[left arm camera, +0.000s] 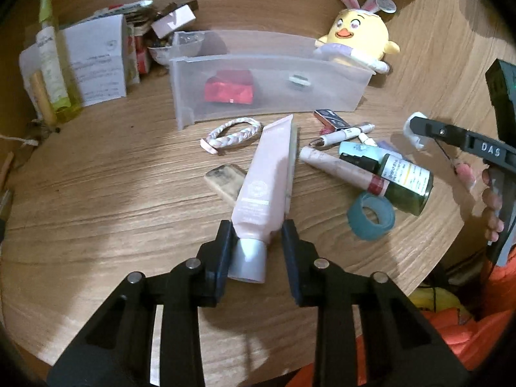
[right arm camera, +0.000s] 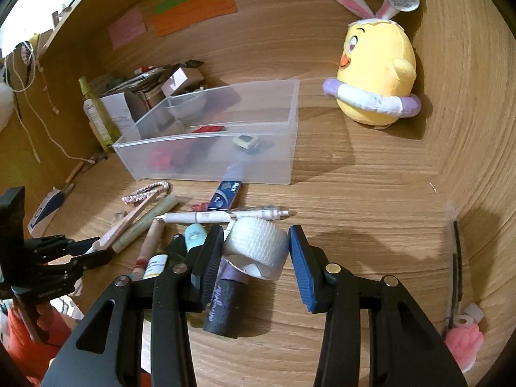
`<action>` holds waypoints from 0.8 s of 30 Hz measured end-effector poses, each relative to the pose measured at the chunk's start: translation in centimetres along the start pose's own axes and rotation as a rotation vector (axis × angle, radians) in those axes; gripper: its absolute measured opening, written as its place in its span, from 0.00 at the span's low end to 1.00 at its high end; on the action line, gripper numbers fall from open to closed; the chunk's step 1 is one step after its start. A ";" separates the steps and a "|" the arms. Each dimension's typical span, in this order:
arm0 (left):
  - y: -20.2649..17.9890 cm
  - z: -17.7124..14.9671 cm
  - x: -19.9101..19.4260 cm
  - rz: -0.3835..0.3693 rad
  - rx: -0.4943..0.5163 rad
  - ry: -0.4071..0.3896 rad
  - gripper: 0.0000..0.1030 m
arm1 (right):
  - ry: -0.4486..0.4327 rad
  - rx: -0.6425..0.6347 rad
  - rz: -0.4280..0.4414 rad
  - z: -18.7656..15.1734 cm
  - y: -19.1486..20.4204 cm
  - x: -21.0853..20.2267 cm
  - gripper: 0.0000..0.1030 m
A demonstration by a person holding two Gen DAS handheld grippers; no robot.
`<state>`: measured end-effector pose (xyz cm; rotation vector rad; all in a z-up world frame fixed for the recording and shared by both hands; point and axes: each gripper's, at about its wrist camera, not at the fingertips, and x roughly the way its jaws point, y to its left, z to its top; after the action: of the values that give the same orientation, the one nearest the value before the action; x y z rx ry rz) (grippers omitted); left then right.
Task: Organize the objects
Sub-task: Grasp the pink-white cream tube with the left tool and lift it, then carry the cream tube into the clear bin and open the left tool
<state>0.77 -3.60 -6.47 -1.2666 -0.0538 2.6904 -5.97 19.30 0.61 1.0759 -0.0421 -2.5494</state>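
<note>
A clear plastic bin [left arm camera: 267, 87] stands on the wooden desk and holds a red packet [left arm camera: 229, 87] and a small grey item [left arm camera: 300, 80]. My left gripper [left arm camera: 258, 235] straddles the grey-capped end of a pink tube [left arm camera: 267, 174]; its jaws are open, and only the left pad seems to touch it. My right gripper [right arm camera: 256, 245] is open around a white tape roll [right arm camera: 258, 245], with a gap on the right side. The bin also shows in the right wrist view [right arm camera: 213, 142]. The right gripper shows in the left wrist view [left arm camera: 419, 129] at the right.
A pile of loose items lies by the bin: a braided band [left arm camera: 232, 133], pens [left arm camera: 348, 133], a green bottle [left arm camera: 406, 180], a blue tape ring [left arm camera: 371, 216], a dark tube [right arm camera: 222, 303]. A yellow plush chick [right arm camera: 377, 74] stands at the back right. Boxes and a bottle [left arm camera: 54, 64] stand at the left.
</note>
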 end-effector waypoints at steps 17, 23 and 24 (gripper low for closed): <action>0.7 5.6 -4.9 -0.004 -0.044 -0.206 0.30 | -0.099 -0.063 0.024 6.3 2.2 0.9 0.37; 1.6 9.5 -3.8 0.010 -0.069 -0.225 0.30 | -0.117 -0.066 0.030 9.1 2.1 1.9 0.37; 1.8 10.3 -3.4 0.015 -0.074 -0.226 0.30 | -0.118 -0.062 0.035 9.6 1.9 2.2 0.37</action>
<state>-5.28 -5.53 2.56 -0.9783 -0.1740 2.8562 -13.44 15.63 6.29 0.8934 -0.0125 -2.5624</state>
